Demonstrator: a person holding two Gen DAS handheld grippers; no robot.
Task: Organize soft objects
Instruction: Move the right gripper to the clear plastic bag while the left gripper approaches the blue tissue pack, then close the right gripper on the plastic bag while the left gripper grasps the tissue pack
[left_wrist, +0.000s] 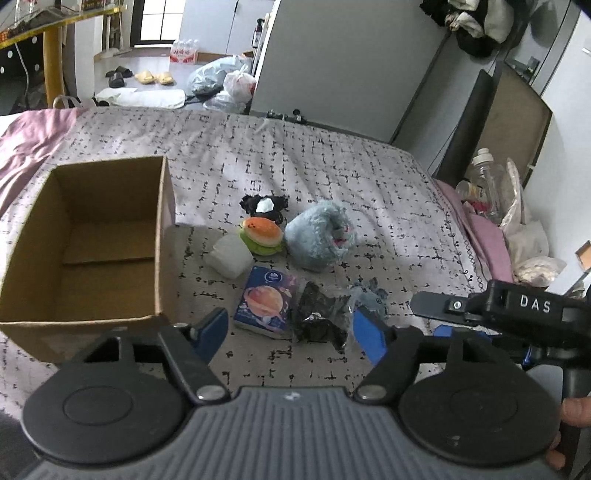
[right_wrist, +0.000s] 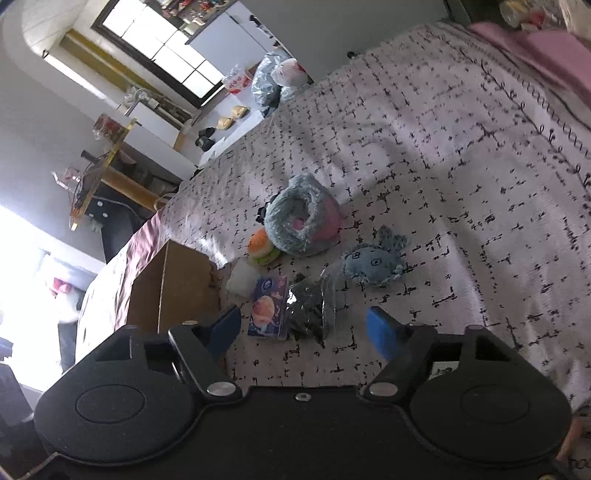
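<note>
An open cardboard box (left_wrist: 107, 236) stands empty on the bed at the left; it also shows in the right wrist view (right_wrist: 173, 288). Beside it lie a white soft block (left_wrist: 229, 255), a burger plush (left_wrist: 261, 235), a fluffy blue slipper (left_wrist: 320, 236), a black-and-white plush (left_wrist: 264, 206), a tissue pack (left_wrist: 265, 302), a clear bag of dark stuff (left_wrist: 322, 317) and a small blue plush (right_wrist: 375, 260). My left gripper (left_wrist: 290, 332) is open, hovering just short of the tissue pack and bag. My right gripper (right_wrist: 304, 330) is open, near the same items.
The bed has a pink patterned cover (left_wrist: 332, 162). The right gripper's body (left_wrist: 517, 306) reaches in from the right in the left wrist view. Bottles and bags (left_wrist: 491, 192) crowd the bed's right side. Plastic bags (left_wrist: 225, 83) and slippers lie on the floor beyond.
</note>
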